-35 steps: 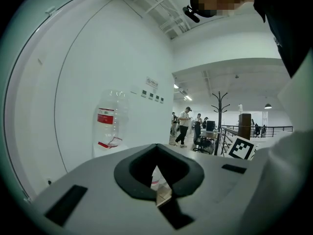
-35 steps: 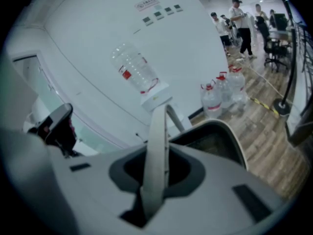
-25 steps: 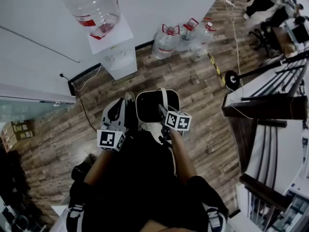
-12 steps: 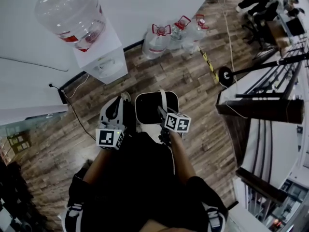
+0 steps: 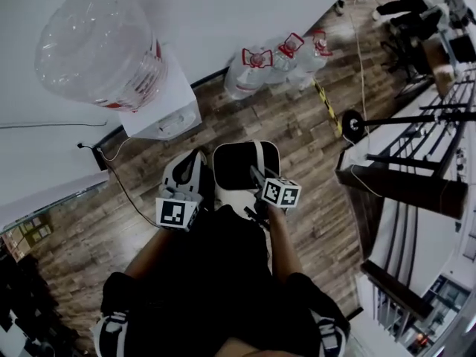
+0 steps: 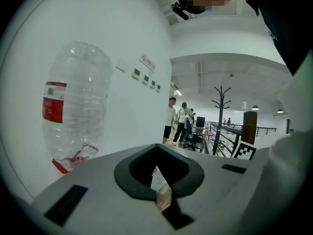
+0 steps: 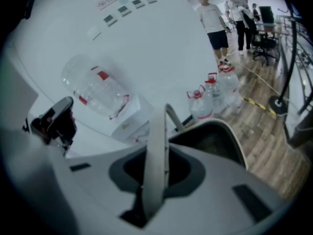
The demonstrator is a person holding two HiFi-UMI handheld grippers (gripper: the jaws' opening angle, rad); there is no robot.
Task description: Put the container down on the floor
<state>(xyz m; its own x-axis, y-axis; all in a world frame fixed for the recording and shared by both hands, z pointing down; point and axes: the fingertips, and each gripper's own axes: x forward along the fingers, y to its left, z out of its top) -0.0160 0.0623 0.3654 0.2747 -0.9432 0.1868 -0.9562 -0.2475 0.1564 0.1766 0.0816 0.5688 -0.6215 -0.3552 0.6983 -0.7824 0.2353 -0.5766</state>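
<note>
Near water dispenser, closer than second before: container stayed up off floor, beside dispenser, handle clamped in right claw; left claw together, seemingly pinching paper slip. Lowering not yet done.

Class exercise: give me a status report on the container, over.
Right gripper shut on container handle. Left gripper shut on paper slip. Container off the floor, not yet down. Water bottles by the wall ahead.

Nothing legible: wall signs and the bottle's red label are too blurred.
</note>
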